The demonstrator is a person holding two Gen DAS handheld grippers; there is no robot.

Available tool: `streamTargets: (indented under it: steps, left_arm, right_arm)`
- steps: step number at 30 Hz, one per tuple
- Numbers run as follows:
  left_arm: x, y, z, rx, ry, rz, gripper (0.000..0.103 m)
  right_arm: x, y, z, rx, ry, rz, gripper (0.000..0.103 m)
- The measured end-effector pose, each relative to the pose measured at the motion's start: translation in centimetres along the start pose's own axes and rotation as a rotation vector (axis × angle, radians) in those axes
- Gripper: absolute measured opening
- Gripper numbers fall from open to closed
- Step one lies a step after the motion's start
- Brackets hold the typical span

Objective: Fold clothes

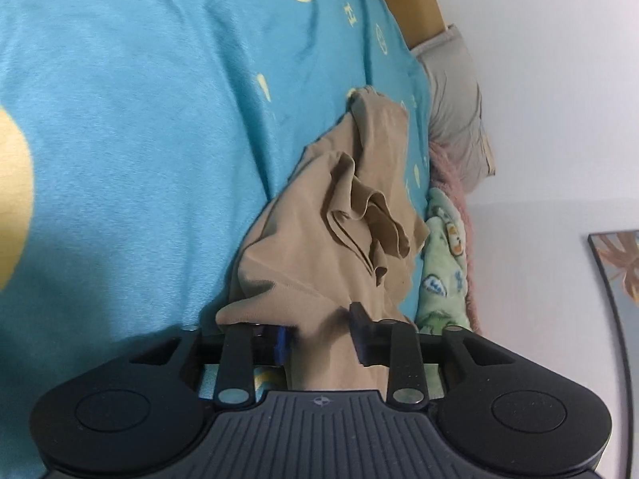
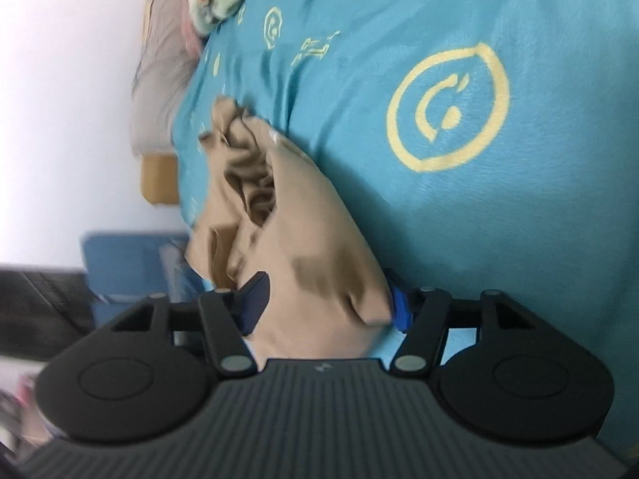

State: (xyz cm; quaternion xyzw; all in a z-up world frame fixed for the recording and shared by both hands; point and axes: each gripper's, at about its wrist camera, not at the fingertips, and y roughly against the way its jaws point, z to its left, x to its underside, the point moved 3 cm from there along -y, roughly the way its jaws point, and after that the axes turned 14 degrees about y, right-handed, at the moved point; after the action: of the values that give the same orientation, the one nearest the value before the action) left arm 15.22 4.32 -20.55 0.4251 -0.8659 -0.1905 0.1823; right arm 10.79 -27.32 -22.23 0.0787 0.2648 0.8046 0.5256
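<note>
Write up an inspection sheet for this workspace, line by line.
Surface: bed under a teal satin cover with pale yellow printed symbols, lightly creased.
Job's things: one tan stretchy garment, crumpled and bunched, lying on the cover, an end gripped by each tool.
Clutter: green printed fleece cloth, pink fuzzy fabric and grey pillow along the bed's edge.
Grippers: left tongs shut on the garment; right tongs shut on the garment.
Cables: nothing seen.
Surroundings: white wall, tan wooden headboard, framed picture; right wrist view is motion-blurred.
</note>
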Motion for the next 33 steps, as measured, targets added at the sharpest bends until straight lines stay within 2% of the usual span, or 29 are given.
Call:
streamTargets:
  steps: [8, 10, 11, 13, 15, 17, 18, 19, 20, 23, 26, 27, 28, 29, 31, 33]
  left_arm:
    - [-0.4, 0.1, 0.1, 0.014, 0.029, 0.007, 0.043]
    - [-0.4, 0.3, 0.3, 0.027, 0.05, 0.023, 0.055]
    - [-0.3, 0.2, 0.3, 0.027, 0.05, 0.037, 0.057]
    - [0.1, -0.4, 0.1, 0.009, 0.028, 0.066, 0.066]
    - [0.6, -1.1, -0.2, -0.021, -0.009, 0.087, 0.067]
    - [1.2, -1.8, -0.6, -0.042, -0.054, 0.114, 0.069]
    - [1.6, -2.1, -0.7, -0.046, -0.071, 0.138, 0.072]
    - [2.0, -2.5, -0.9, -0.048, -0.085, 0.16, 0.075]
    - [2.4, -2.8, -1.1, -0.051, -0.099, 0.178, 0.075]
    - [2.5, -3.3, -1.3, -0.053, -0.107, 0.162, 0.076]
    - [1.5, -2.8, -0.9, -0.027, -0.048, 0.116, 0.061]
    - [0.9, -2.4, -0.6, -0.017, -0.022, 0.088, 0.054]
    - [0.4, -2.0, -0.4, -0.005, 0.001, 0.06, 0.039]
    - [0.1, -1.5, -0.4, 0.016, 0.011, 0.038, 0.031]
    - [0.0, -0.8, -0.9, 0.056, 0.002, 0.003, 0.007]
    - [0.3, 0.2, -2.0, 0.076, -0.041, -0.03, 0.006]
  right_arm:
    - [1.9, 0.2, 0.2, -0.02, 0.003, 0.122, 0.063]
    - [2.4, 0.0, 0.2, -0.038, -0.016, 0.158, 0.065]
    - [2.6, -0.2, 0.2, -0.047, -0.026, 0.174, 0.065]
    - [2.4, -0.6, 0.1, -0.058, -0.048, 0.15, 0.064]
    - [1.7, -0.7, 0.2, -0.055, -0.04, 0.104, 0.064]
    - [1.3, -0.3, 1.3, -0.06, 0.03, 0.071, 0.054]
    - [1.1, -0.1, 1.9, -0.063, 0.066, 0.054, 0.03]
    - [0.9, 0.1, 2.4, -0.065, 0.101, 0.038, 0.015]
    - [0.8, 0.3, 3.0, -0.068, 0.137, 0.021, 0.015]
    - [0.2, 0.8, 4.6, -0.075, 0.243, -0.029, 0.012]
    - [-0.2, 1.6, 6.1, -0.08, 0.333, -0.085, 0.012]
    - [-0.2, 1.7, 6.1, -0.077, 0.337, -0.091, 0.012]
    - [-0.3, 1.8, 6.0, -0.073, 0.34, -0.097, 0.012]
    - [-0.3, 1.9, 6.0, -0.07, 0.343, -0.103, 0.011]
    - [0.0, 1.9, 6.0, -0.064, 0.347, -0.1, 0.011]
    - [0.2, 2.0, 6.5, -0.057, 0.369, -0.094, 0.011]
